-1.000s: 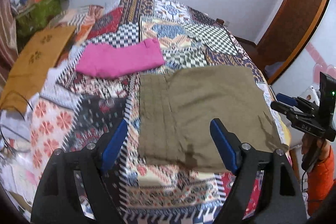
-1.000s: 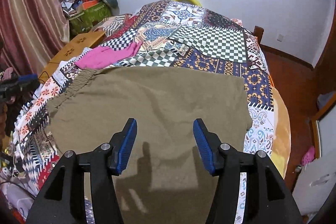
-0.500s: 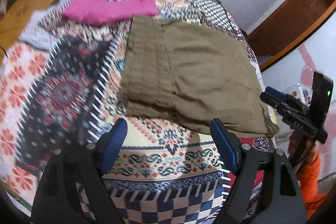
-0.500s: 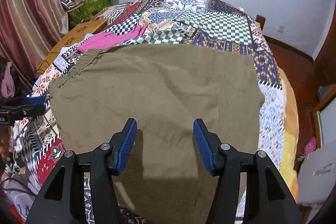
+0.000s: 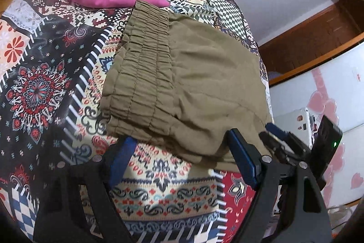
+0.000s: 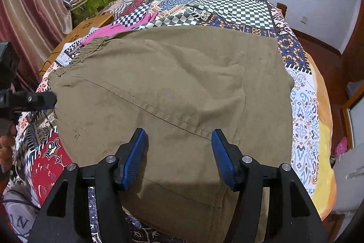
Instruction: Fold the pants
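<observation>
My left gripper (image 5: 182,156) stands open at the olive pants' (image 5: 204,74) near edge. My right gripper (image 6: 178,152) is opening above the pants, gripping nothing.

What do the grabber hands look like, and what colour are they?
Both look alike. The left gripper has a black frame with cut-out holes, silver round bolts and two flat blue fingers. The right gripper matches, with ridged blue pads. Seen from the left, it carries a black box with a green light.
</observation>
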The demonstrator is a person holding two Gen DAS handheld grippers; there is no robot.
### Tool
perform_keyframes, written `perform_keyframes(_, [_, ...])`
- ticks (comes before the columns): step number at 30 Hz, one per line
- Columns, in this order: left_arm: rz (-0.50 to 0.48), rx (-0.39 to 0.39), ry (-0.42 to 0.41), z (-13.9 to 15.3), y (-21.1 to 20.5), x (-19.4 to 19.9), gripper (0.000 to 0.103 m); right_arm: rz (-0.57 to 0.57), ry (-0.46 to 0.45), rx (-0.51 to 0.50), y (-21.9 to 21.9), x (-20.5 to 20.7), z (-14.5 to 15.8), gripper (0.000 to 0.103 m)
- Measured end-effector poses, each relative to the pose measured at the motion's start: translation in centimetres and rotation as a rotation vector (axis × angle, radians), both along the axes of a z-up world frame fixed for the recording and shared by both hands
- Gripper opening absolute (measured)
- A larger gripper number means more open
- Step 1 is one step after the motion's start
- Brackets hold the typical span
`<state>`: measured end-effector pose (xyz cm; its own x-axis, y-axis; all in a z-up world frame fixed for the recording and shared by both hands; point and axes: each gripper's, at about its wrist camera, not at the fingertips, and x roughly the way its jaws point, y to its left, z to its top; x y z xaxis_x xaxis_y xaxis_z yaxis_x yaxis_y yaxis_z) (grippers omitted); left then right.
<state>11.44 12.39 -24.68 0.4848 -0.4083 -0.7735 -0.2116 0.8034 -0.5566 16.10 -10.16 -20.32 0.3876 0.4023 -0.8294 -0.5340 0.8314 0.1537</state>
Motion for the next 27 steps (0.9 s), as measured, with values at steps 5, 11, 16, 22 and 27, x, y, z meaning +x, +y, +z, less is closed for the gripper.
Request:
perform_keyframes(5, [0.036,-0.036,0.01,-0.3,0.7,1.1,0.081,0.002,-0.012,-0.008,0.1,-0.1,-0.1,0.059])
perform_keyframes(11, [0.07,-0.02,-0.003,-0.2,1.0,3.3,0.076,0.001,-0.002,0.01,-0.2,0.0,-0.2,0.059])
perform_keyframes(16, [0.091,0.027,-0.026,0.0,1.2,4.6,0.053,-0.006,0.009,0.022,-0.5,0.2,-0.4,0.059])
perform_keyframes(22, [0.088,0.13,-0.079,1.2,0.5,4.5,0.037,-0.004,0.02,0.036,-0.8,0.4,-0.5,0.061])
perform_keyframes(27, [0.056,0.301,-0.157,3.5,-1.4,3.7,0.032,0.0,0.02,0.032,-0.7,0.8,-0.5,0.061])
